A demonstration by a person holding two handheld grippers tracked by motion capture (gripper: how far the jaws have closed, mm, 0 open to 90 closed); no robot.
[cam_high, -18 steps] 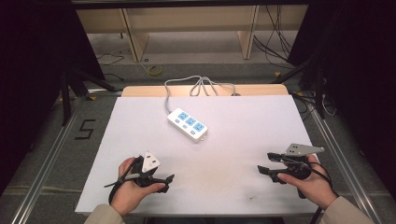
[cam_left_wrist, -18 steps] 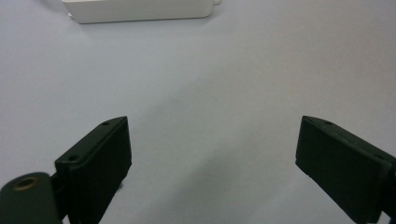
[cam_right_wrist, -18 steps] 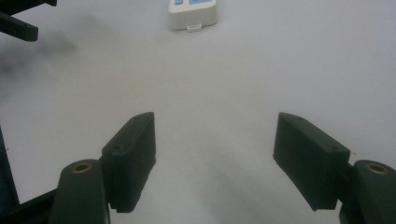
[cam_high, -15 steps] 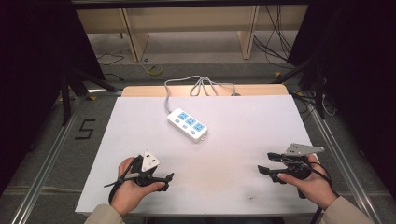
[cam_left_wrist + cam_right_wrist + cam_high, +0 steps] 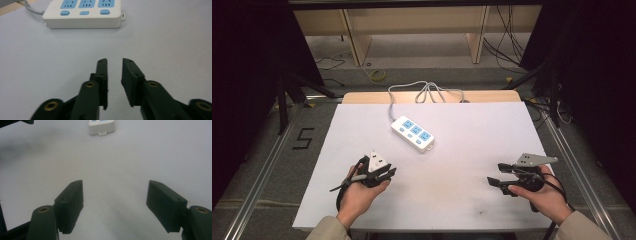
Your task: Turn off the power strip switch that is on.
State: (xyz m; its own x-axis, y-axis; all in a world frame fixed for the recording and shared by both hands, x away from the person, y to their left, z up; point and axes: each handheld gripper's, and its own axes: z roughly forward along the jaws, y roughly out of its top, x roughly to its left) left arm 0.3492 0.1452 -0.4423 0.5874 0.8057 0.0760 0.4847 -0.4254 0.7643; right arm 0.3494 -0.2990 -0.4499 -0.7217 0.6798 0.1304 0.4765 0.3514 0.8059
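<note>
A white power strip (image 5: 413, 133) with three blue sockets and blue switches lies on the white table (image 5: 477, 135), toward its far middle. My left gripper (image 5: 389, 172) is at the near left, held low and pointing at the strip. In the left gripper view its jaws (image 5: 115, 60) stand a narrow gap apart with nothing between them, and the power strip (image 5: 83, 13) lies ahead. My right gripper (image 5: 494, 174) is at the near right, pointing left. Its jaws (image 5: 115, 182) are wide open over bare table, with the end of the strip (image 5: 101, 127) far ahead.
The strip's grey cable (image 5: 422, 92) loops off the table's far edge over a wooden board (image 5: 362, 97). Metal rails (image 5: 267, 170) run along both sides of the table. Shelving legs and loose cables stand on the floor behind.
My left hand has turned, so its gripper now points toward the power strip instead of to the right, and it has shifted slightly forward. The right gripper has stayed put.
</note>
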